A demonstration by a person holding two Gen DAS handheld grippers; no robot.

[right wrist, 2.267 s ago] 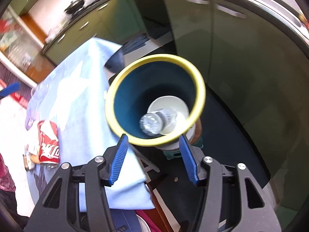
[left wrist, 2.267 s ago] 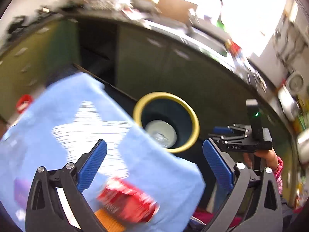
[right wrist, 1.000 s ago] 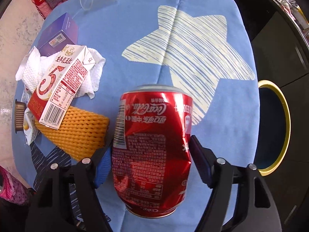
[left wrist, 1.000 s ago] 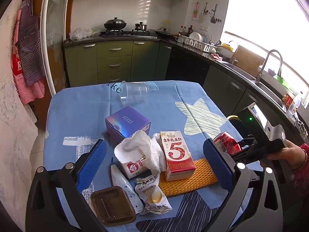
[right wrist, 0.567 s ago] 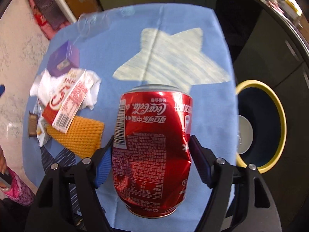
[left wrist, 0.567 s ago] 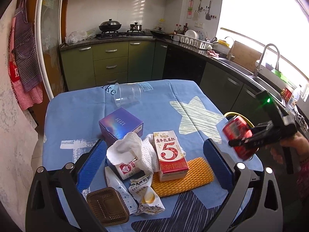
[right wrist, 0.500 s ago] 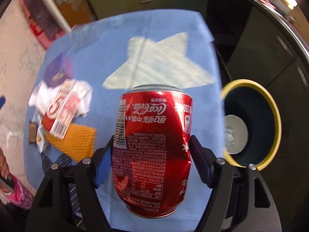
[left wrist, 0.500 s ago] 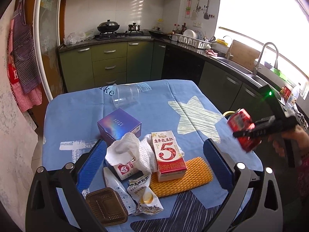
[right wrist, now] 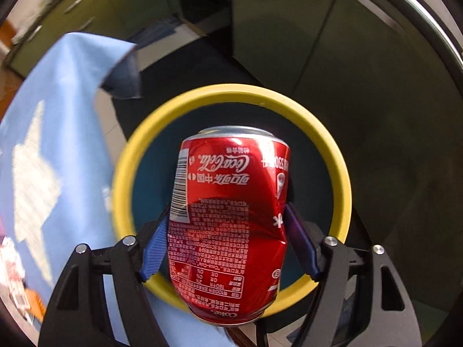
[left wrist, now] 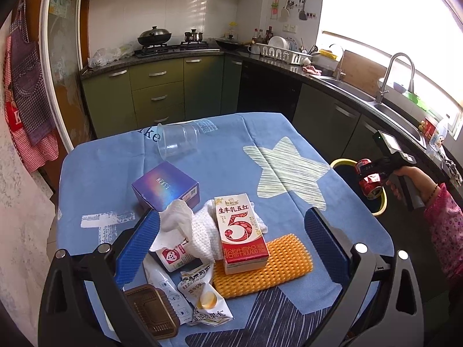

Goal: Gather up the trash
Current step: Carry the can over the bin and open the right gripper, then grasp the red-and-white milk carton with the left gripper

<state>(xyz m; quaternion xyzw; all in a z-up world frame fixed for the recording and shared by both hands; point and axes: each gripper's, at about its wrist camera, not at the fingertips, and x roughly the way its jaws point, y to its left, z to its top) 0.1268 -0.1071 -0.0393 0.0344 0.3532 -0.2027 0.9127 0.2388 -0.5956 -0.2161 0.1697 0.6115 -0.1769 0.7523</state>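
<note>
Red dented cola can [right wrist: 231, 222] sits clamped betw. the blue pads of the right tongs [right wrist: 228, 240], gripped across its waist w/ top end pointing away from the camera; pads press the sidewall where it's creased, so grip looks firm enough for transport. Right tongs point nearly straight down, can centred inside the ring of the yellow-rimmed bin [right wrist: 332, 156], which stands on the floor just beside the table corner. Judgement: can is held over the mouth so a release drops it clean w/o clipping the rim; step in hand = deposit, release not yet made. From the left wrist view the same can [left wrist: 369, 180] hangs over the bin rim [left wrist: 343, 162], right hand [left wrist: 411, 180] on the handle. Left tongs [left wrist: 231, 245] stand wide, nothing betw. them, poised above the trash pile at the near table edge, prob. staged for the next pick while right side unloads. Left on the blue star cloth table [left wrist: 289, 150]: milk carton [left wrist: 241, 231] lying on orange foam net [left wrist: 277, 266], crumpled paper towel [left wrist: 188, 225], purple box [left wrist: 166, 186], snack wrapper [left wrist: 202, 297], brown plastic tray [left wrist: 152, 313], clear cup [left wrist: 179, 141] on its side at the far end. Most of the job remains. Risk: can's dented side may hang briefly on a pad at release.
</note>
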